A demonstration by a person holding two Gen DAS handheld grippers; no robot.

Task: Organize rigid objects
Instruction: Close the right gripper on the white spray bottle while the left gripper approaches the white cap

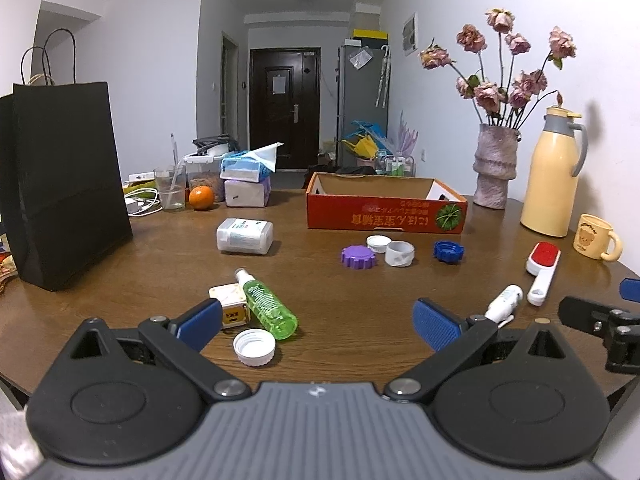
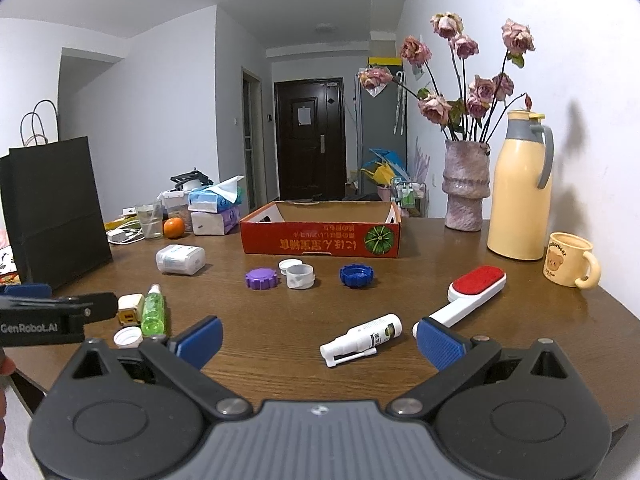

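**A:** Which step is this, would you say?

**B:** The very start, I judge. The open red cardboard box (image 2: 320, 236) at the back of the brown wooden tabletop (image 2: 400, 360) looks empty from here, and every loose piece lies outside it.

**A:** And the tools?

**B:** The left tool (image 1: 316, 324) is spread wide and holds nothing. The right tool (image 2: 318, 340) is likewise wide and bare.

**A:** What lies nearest?

**B:** Between the right tool's blue pads lies a small white spray bottle (image 2: 362, 338) on its side, nozzle toward the camera. Just beside it is a white-handled lint brush with a red pad (image 2: 468, 294). By the left tool lie a clear green spray bottle (image 1: 268, 306), a cream cube charger (image 1: 230, 304) touching it, and a white ribbed cap (image 1: 255, 347).

**A:** Next move?

**B:** Probably lower one tool over a near item, square across its narrow width. The round bottles may roll.
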